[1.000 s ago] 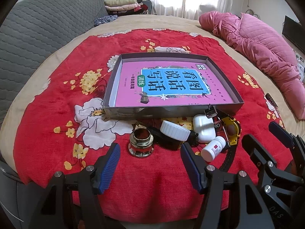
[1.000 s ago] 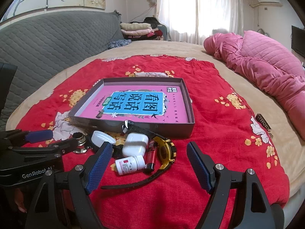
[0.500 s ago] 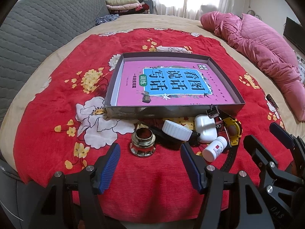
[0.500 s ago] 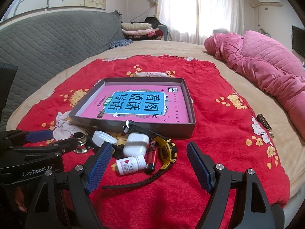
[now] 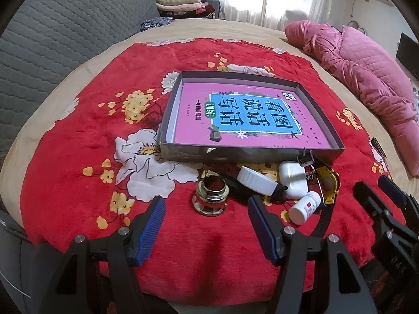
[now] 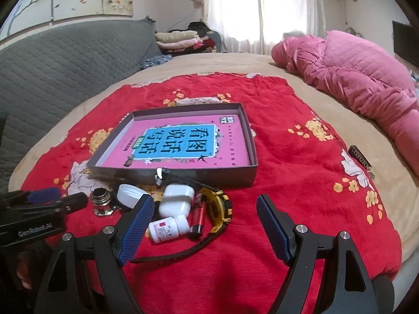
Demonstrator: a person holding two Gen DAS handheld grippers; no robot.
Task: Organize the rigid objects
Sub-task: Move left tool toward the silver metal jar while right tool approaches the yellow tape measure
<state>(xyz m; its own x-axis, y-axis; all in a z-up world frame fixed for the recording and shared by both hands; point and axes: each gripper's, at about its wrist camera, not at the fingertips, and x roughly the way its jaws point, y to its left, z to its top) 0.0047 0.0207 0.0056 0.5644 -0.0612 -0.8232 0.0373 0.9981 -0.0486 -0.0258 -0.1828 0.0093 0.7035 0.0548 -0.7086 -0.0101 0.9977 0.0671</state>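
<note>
A shallow grey box [image 5: 324,123] [image 6: 251,141] with a pink book inside lies on the red floral blanket. In front of it lies a pile: a small glass jar [image 5: 210,196] [image 6: 101,201], a white-capped dark bottle [image 5: 255,180], a white earbud case [image 5: 292,180] [image 6: 176,201], a white pill bottle [image 5: 305,207] [image 6: 169,229], a red lighter [image 6: 197,216] and a yellow-black watch [image 5: 328,183] [image 6: 218,206]. My left gripper [image 5: 207,221] is open, just short of the jar. My right gripper [image 6: 203,225] is open, just short of the pill bottle and watch.
The blanket [image 5: 78,157] covers a beige bed. A pink quilted duvet [image 5: 366,78] lies at the right. A grey padded headboard [image 5: 52,26] stands at the left. Folded clothes [image 6: 180,40] sit at the back. A small dark object [image 6: 362,161] lies at the blanket's right edge.
Both grippers have drifted slightly, so the box and pile shift a little in view. Nothing was taken hold of; both stay open.
</note>
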